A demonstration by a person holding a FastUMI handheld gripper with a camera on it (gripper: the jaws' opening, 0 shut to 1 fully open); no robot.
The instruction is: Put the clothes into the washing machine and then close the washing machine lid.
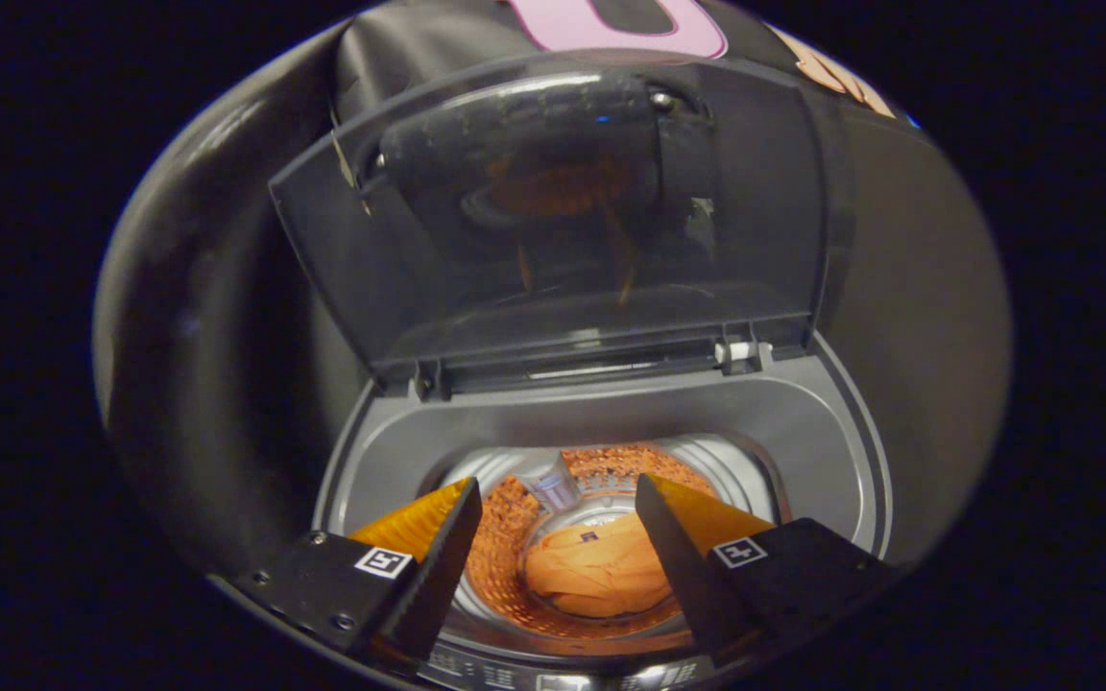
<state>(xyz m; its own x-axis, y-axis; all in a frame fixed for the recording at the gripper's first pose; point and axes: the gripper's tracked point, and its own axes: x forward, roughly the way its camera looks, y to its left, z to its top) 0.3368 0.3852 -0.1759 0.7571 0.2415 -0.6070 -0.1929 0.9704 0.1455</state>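
I look down into a grey top-loading washing machine [807, 422]. Its dark see-through lid [553, 221] stands open and upright behind the drum opening. An orange garment [596, 576] lies bunched in the bottom of the perforated steel drum [505, 518], which glows orange from its reflection. My gripper [558, 499] hovers above the drum mouth, open, with nothing between its fingers; the garment shows below and between them, apart from both.
A small pale cap-like part [558, 485] sticks up inside the drum behind the garment. The machine's control strip [563, 677] runs under the fingers at the near edge. Dark cloth wall [227, 317] surrounds the machine closely on both sides and behind.
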